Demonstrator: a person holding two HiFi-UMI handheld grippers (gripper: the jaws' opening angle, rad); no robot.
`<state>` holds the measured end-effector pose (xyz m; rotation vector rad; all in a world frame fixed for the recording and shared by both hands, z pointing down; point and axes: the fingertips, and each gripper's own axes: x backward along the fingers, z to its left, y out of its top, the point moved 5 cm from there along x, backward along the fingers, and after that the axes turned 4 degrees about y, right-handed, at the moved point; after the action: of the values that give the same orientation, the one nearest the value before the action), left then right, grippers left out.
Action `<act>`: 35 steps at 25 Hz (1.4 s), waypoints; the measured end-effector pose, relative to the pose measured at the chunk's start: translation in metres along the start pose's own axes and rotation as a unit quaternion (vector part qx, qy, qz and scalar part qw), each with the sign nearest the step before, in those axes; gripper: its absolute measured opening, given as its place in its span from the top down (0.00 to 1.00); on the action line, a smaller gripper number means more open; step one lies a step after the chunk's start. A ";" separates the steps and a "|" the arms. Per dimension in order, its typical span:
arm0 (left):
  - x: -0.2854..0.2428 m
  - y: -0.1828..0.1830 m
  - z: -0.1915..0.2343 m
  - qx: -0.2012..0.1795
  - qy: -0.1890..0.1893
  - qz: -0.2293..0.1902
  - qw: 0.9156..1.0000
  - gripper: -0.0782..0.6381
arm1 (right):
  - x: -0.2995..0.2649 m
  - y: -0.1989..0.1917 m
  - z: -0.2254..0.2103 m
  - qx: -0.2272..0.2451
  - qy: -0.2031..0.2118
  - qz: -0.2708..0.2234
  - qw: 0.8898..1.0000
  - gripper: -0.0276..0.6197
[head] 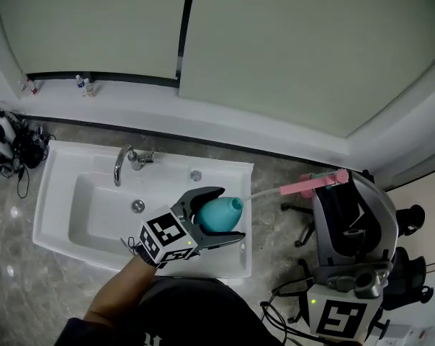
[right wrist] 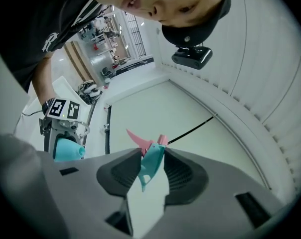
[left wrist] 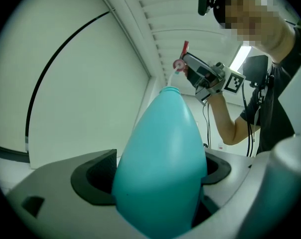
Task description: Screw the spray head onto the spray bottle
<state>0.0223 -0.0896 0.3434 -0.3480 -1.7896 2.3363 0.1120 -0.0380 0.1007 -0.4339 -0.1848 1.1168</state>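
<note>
A teal spray bottle [head: 219, 214] is clamped in my left gripper [head: 216, 215], held over the sink with its open neck [head: 236, 204] pointing right; in the left gripper view the bottle [left wrist: 160, 158] fills the space between the jaws. My right gripper [head: 331, 181] is shut on the spray head [head: 311, 184], pink and teal, whose thin dip tube [head: 264, 192] reaches left toward the bottle's neck without entering it. In the right gripper view the spray head [right wrist: 151, 161] sits pinched between the pads, pink trigger sticking out left, and the bottle [right wrist: 68, 149] shows at the left.
A white sink [head: 66, 206] with a chrome tap [head: 125, 160] lies below the left gripper, set in a grey stone counter [head: 275, 222]. Small bottles [head: 83, 85] stand on the back ledge. Headphones and cables [head: 12, 146] lie at the left.
</note>
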 end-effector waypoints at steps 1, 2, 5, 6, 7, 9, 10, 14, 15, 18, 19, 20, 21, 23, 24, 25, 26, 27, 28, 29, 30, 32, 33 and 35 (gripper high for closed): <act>0.001 0.000 0.000 0.001 -0.001 -0.003 1.000 0.24 | -0.002 0.003 0.003 0.005 0.005 -0.002 1.000 0.74; 0.001 0.000 0.000 0.002 -0.001 -0.005 1.000 0.24 | -0.004 0.006 0.006 0.010 0.010 -0.003 1.000 0.74; 0.001 -0.001 0.000 0.004 -0.003 -0.008 1.000 0.24 | -0.008 0.009 0.014 0.019 0.022 -0.004 1.000 0.74; 0.001 -0.001 0.000 0.005 -0.003 -0.008 1.000 0.24 | -0.009 0.009 0.015 0.020 0.025 -0.004 0.999 0.74; 0.001 -0.001 0.000 0.006 -0.004 -0.008 1.000 0.24 | -0.010 0.009 0.016 0.019 0.027 -0.004 0.999 0.74; 0.002 -0.001 0.000 0.006 -0.004 -0.007 1.000 0.24 | -0.010 0.010 0.017 0.018 0.029 -0.004 0.999 0.74; 0.002 0.000 0.000 0.005 -0.004 -0.007 1.000 0.24 | -0.011 0.010 0.017 0.017 0.030 -0.004 0.999 0.74; 0.004 0.002 -0.001 -0.003 0.003 -0.006 1.000 0.24 | -0.013 0.010 0.024 0.010 0.041 -0.003 0.999 0.74; 0.004 0.002 -0.001 -0.005 0.005 -0.005 1.000 0.24 | -0.014 0.010 0.027 0.009 0.047 -0.003 0.999 0.74; 0.005 0.005 -0.003 -0.010 0.011 -0.006 1.000 0.24 | -0.020 0.010 0.044 0.009 0.072 -0.001 0.997 0.74; 0.005 0.006 -0.004 -0.011 0.012 -0.006 1.000 0.24 | -0.021 0.011 0.051 0.009 0.080 -0.001 0.997 0.74; 0.005 0.007 -0.005 -0.012 0.012 -0.006 1.000 0.24 | -0.023 0.011 0.057 0.009 0.087 -0.001 0.996 0.74; 0.005 0.007 -0.006 -0.013 0.011 -0.007 1.000 0.24 | -0.025 0.012 0.061 0.008 0.093 -0.001 0.996 0.74; 0.004 0.009 -0.007 -0.013 0.009 -0.010 1.000 0.24 | -0.027 0.012 0.068 0.009 0.102 -0.002 0.995 0.74; 0.004 0.009 -0.008 -0.012 0.008 -0.012 1.000 0.24 | -0.028 0.013 0.070 0.009 0.106 -0.002 0.994 0.74; 0.004 0.010 -0.009 -0.011 0.008 -0.014 1.000 0.24 | -0.029 0.014 0.072 0.009 0.109 -0.002 0.994 0.74; 0.004 0.011 -0.010 -0.010 0.007 -0.015 1.000 0.24 | -0.029 0.014 0.074 0.009 0.111 -0.002 0.994 0.74; 0.004 0.012 -0.011 -0.009 0.007 -0.015 1.000 0.24 | -0.029 0.014 0.076 0.009 0.114 -0.002 0.993 0.74; 0.003 0.013 -0.012 -0.008 0.007 -0.015 1.000 0.24 | -0.029 0.015 0.078 0.009 0.117 -0.002 0.993 0.74; 0.003 0.013 -0.012 -0.007 0.007 -0.015 1.000 0.24 | -0.029 0.015 0.079 0.009 0.120 -0.002 0.993 0.74; 0.003 0.014 -0.013 -0.007 0.007 -0.015 1.000 0.24 | -0.030 0.015 0.081 0.010 0.123 -0.002 0.992 0.74; 0.003 0.013 -0.014 -0.007 0.008 -0.013 1.000 0.24 | -0.030 0.016 0.086 0.011 0.129 -0.002 0.992 0.74; 0.003 0.013 -0.014 -0.008 0.009 -0.011 1.000 0.24 | -0.030 0.016 0.088 0.012 0.131 -0.003 0.991 0.74; 0.002 0.013 -0.015 -0.013 0.011 -0.007 1.000 0.24 | -0.031 0.015 0.091 0.014 0.134 -0.003 0.991 0.74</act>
<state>0.0245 -0.0786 0.3270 -0.3620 -1.8072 2.2934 0.0532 -0.0380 0.1785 -0.5537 0.0662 1.0431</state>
